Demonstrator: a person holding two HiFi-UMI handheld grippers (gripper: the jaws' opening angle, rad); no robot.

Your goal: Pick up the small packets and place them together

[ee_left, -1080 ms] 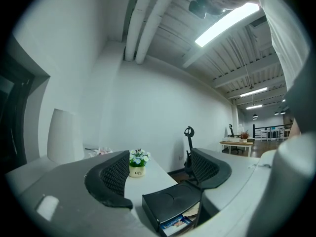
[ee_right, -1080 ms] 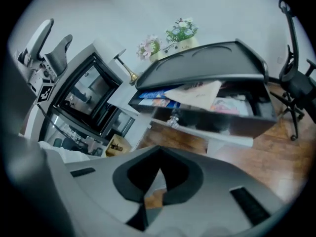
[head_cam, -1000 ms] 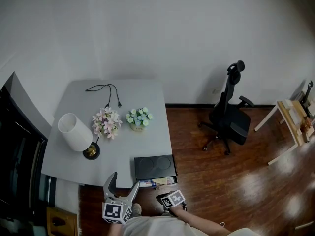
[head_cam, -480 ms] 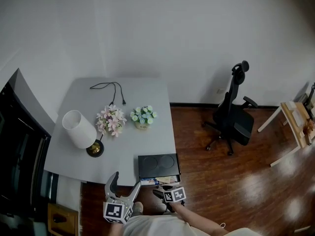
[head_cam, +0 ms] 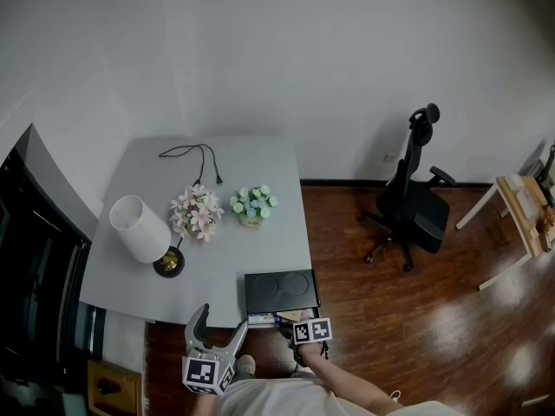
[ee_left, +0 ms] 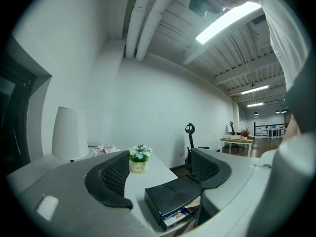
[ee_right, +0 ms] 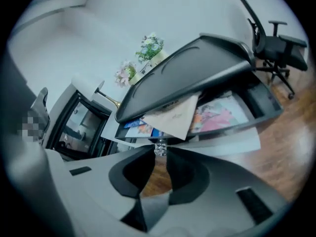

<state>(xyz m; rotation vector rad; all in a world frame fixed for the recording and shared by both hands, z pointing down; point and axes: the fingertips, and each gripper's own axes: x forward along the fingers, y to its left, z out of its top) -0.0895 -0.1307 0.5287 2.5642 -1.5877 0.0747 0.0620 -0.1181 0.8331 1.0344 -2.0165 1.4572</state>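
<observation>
A black box (head_cam: 279, 288) sits at the grey table's (head_cam: 130, 284) near edge, and its drawer (head_cam: 282, 318) stands pulled out. Several small packets lie in the drawer: a tan one (ee_right: 173, 116), a pink one (ee_right: 217, 115) and blue ones (ee_right: 140, 127). My right gripper (head_cam: 288, 324) is at the drawer's front. Its jaws have just been closing, and its tips (ee_right: 159, 151) now pinch the small shiny knob (ee_right: 159, 147). My left gripper (head_cam: 217, 323) hangs below the table's edge, open and holding nothing (ee_left: 159, 154).
On the table stand a white lamp (head_cam: 139, 230), pink flowers (head_cam: 196, 212), a small pot of pale flowers (head_cam: 251, 204) and a black cable (head_cam: 191, 156). A dark cabinet (head_cam: 35, 267) flanks the table's left. An office chair (head_cam: 414, 199) stands on the wooden floor at right.
My right gripper has moved up from near my body to the drawer's front and rolled a little. The left gripper has stayed where it was.
</observation>
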